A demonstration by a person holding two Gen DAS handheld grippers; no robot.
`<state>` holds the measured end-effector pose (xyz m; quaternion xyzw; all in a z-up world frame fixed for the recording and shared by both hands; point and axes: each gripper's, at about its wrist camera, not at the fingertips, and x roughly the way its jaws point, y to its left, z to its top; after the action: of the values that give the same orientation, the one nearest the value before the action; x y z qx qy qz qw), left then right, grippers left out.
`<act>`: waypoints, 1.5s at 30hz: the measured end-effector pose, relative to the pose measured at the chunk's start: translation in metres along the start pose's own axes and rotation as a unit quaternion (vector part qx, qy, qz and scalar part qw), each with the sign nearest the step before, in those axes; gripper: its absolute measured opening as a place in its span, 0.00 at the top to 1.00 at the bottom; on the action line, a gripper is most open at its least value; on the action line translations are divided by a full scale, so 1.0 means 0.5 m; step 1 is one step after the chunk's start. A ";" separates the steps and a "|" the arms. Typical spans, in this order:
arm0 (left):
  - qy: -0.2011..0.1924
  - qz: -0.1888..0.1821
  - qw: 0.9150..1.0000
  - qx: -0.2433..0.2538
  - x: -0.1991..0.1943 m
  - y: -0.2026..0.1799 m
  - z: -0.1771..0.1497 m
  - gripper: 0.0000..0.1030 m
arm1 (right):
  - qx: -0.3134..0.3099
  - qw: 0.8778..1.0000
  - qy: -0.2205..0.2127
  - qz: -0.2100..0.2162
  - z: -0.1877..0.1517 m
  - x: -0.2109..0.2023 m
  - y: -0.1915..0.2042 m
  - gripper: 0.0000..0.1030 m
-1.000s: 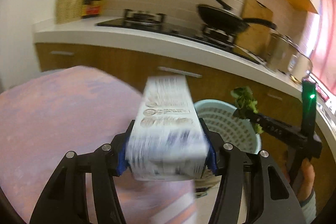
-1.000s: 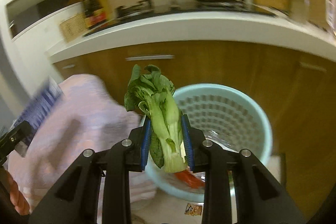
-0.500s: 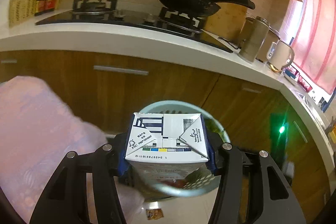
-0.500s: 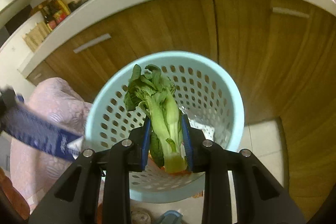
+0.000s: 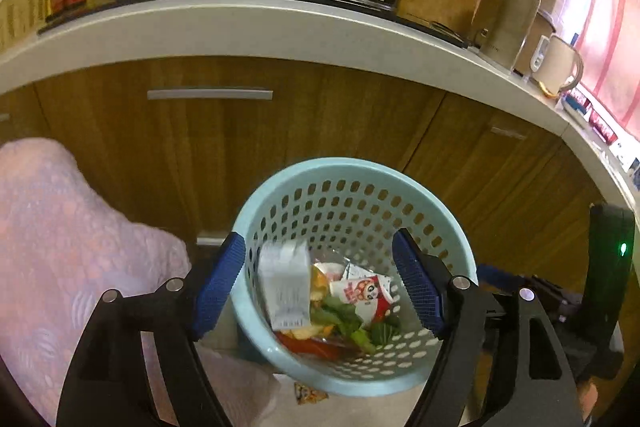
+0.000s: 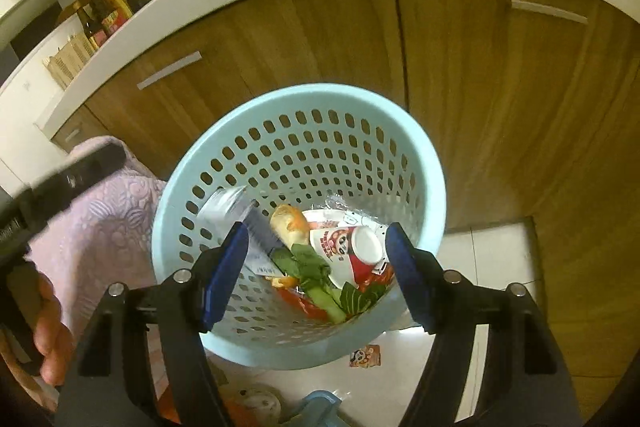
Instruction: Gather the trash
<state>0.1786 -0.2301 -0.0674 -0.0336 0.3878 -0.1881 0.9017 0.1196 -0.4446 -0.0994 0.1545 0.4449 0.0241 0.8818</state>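
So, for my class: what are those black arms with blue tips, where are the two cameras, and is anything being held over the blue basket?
A person carries two hand-held tools, each with a camera looking along its fingers. One picture comes from the left gripper, the other from the right gripper. Both hang over the pale blue basket on the kitchen floor. Their jaws are opening and nothing is between them. The milk carton and leafy greens lie inside with a paper cup and other scraps. A small wrapper lies on the floor.
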 end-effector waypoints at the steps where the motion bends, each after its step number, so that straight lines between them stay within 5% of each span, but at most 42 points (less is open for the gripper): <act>1: -0.004 -0.001 1.000 0.000 -0.012 0.005 -0.007 0.29 | -0.005 1.000 -0.007 -0.004 0.001 -0.009 0.007 0.35; 11: -0.087 0.028 0.996 -0.009 -0.208 0.057 -0.028 0.21 | -0.048 0.996 -0.070 -0.002 0.016 -0.115 0.110 0.35; 17: -0.151 0.144 0.978 -0.021 -0.319 0.133 -0.102 0.16 | -0.090 0.988 -0.127 -0.004 0.003 -0.181 0.219 0.35; 25: -0.180 0.236 0.955 -0.003 -0.345 0.197 -0.141 0.16 | -0.124 0.975 -0.186 -0.016 -0.029 -0.216 0.347 0.35; 45: -0.195 0.240 0.951 -0.013 -0.366 0.211 -0.165 0.16 | -0.157 0.966 -0.203 -0.040 -0.068 -0.206 0.437 0.28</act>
<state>0.0380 -0.0586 -0.0211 0.0125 0.2030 0.0491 0.9779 0.0514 -0.2466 0.0258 -0.0023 0.2528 0.0265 0.9672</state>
